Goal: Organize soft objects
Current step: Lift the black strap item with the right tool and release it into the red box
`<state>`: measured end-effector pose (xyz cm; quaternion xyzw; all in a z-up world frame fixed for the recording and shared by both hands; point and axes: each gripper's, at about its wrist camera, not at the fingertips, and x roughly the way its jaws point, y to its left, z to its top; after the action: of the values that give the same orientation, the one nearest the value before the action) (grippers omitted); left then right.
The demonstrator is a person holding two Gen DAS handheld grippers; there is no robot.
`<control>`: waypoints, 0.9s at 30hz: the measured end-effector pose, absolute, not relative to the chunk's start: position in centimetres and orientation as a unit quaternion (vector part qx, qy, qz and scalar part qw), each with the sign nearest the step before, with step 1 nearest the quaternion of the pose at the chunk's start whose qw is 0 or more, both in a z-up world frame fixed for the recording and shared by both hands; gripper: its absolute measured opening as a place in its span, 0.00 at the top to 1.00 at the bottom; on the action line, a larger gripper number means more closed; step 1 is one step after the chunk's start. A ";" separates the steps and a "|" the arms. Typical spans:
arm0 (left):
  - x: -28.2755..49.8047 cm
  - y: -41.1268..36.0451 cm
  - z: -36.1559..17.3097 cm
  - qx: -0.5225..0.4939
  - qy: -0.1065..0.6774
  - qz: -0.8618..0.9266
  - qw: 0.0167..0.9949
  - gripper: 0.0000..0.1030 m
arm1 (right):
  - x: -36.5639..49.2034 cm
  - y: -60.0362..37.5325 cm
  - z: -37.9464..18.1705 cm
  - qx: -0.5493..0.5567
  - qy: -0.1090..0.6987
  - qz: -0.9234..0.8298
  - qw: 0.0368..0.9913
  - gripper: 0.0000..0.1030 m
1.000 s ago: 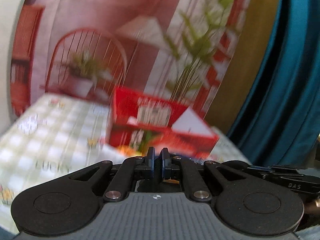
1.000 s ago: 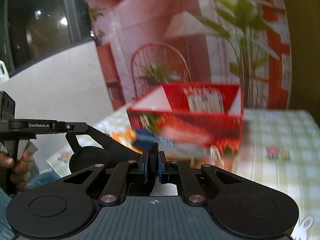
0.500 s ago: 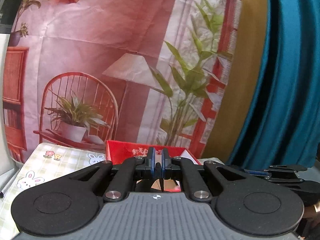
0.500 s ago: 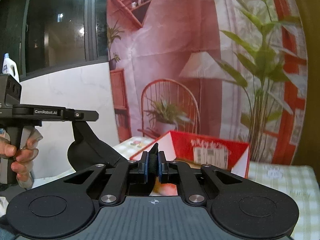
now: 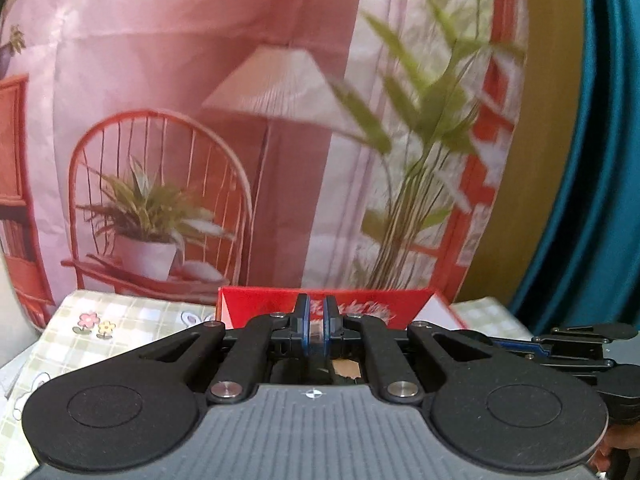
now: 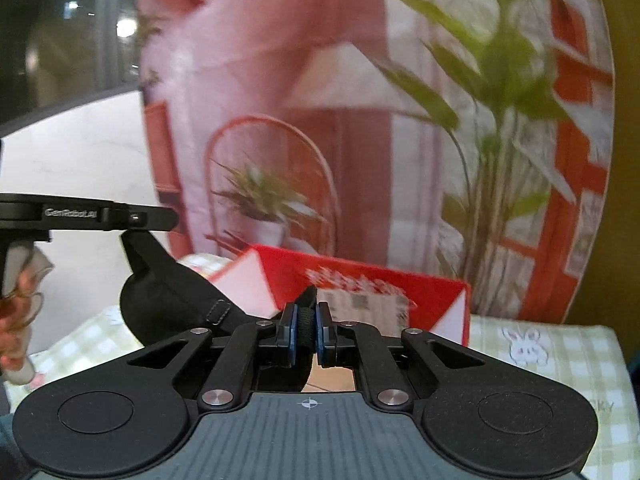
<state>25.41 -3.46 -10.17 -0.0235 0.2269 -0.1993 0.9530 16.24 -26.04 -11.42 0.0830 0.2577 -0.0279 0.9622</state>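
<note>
One red box [image 5: 256, 304] on one counter [image 5: 120, 320] with a checked cloth; one printed backdrop [image 5: 200, 80] behind, one blue curtain [image 5: 592, 160] at the right. Two tongs: the left tongs [image 5: 315, 312] and right tongs [image 6: 306, 320], the right ones with one black strap [image 6: 306, 332] between the pads. One hand [image 6: 16, 320] visible, on the left tongs' handle.

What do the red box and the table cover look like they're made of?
Red box: probably cardboard, with printed red faces, white flap undersides and plain brown inside. Table cover: pale green check with bunny and flower prints; it lies smooth and flat, so perhaps wipeable vinyl, though blur leaves fabric possible.
</note>
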 end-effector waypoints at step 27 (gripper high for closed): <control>21.2 -2.3 -10.1 0.018 0.190 -0.125 0.974 0.00 | 12.0 -25.0 -12.7 0.098 0.224 -0.106 0.964 0.00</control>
<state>21.20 -2.32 -10.08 0.0182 0.1902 -0.1252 0.9736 12.02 -24.98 -12.74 0.0979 0.2239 -0.1063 0.9638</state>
